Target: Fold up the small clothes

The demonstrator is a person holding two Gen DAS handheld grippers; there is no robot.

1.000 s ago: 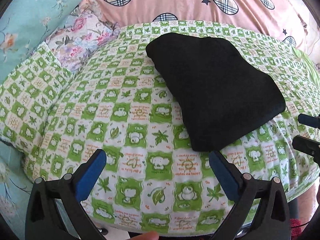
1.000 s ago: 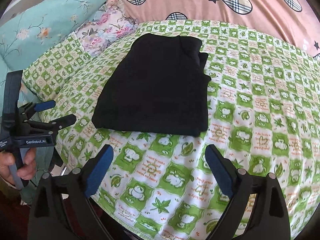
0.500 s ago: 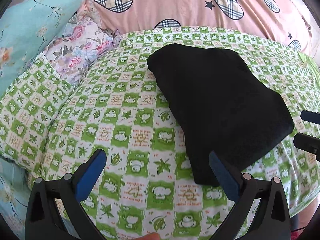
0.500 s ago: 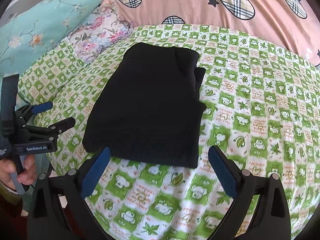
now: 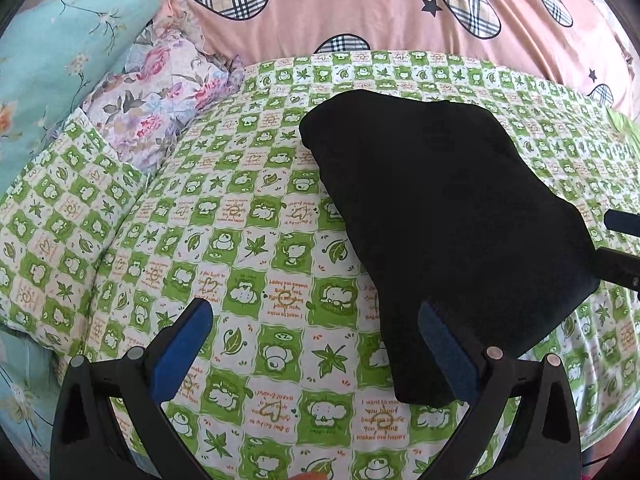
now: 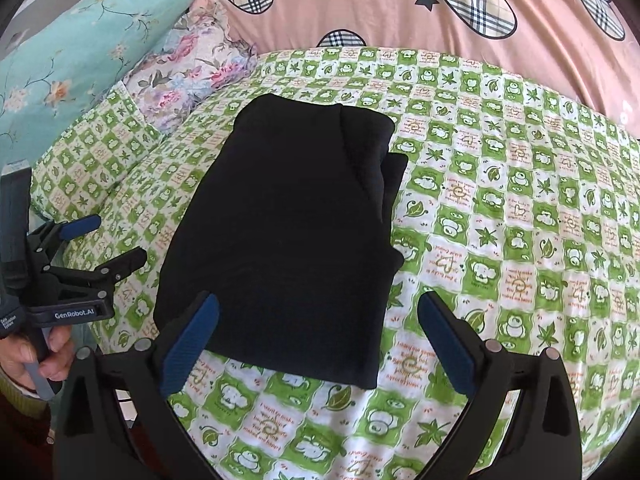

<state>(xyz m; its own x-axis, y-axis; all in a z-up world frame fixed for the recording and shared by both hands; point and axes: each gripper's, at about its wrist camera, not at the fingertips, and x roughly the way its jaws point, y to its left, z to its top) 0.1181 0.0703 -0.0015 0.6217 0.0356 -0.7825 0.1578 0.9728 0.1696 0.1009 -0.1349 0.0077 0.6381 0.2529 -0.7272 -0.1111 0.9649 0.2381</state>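
A black garment (image 5: 440,220) lies folded into a thick rectangle on the green-and-white checked sheet (image 5: 248,240). My left gripper (image 5: 314,316) is open at the garment's near left corner, with its right finger (image 5: 444,344) over the black cloth. The right wrist view shows the same garment (image 6: 288,232) with layered edges on its right side. My right gripper (image 6: 318,304) is open and straddles the garment's near edge, nothing pinched. The left gripper (image 6: 112,240), held by a hand (image 6: 40,360), is open beside the garment's left edge. The right gripper (image 5: 620,245) peeks in at the frame's right.
A pink quilt with plaid hearts (image 5: 380,8) rises behind the sheet. A floral pillow (image 5: 160,92) and a teal flowered pillow (image 5: 52,48) lie at the back left. A green checked pillow (image 5: 60,216) sits left of the garment. The bed's front edge is just below both grippers.
Both grippers have moved forward over the bed towards the garment, which now reaches between their fingers. The garment has not moved, and both grippers stay open.
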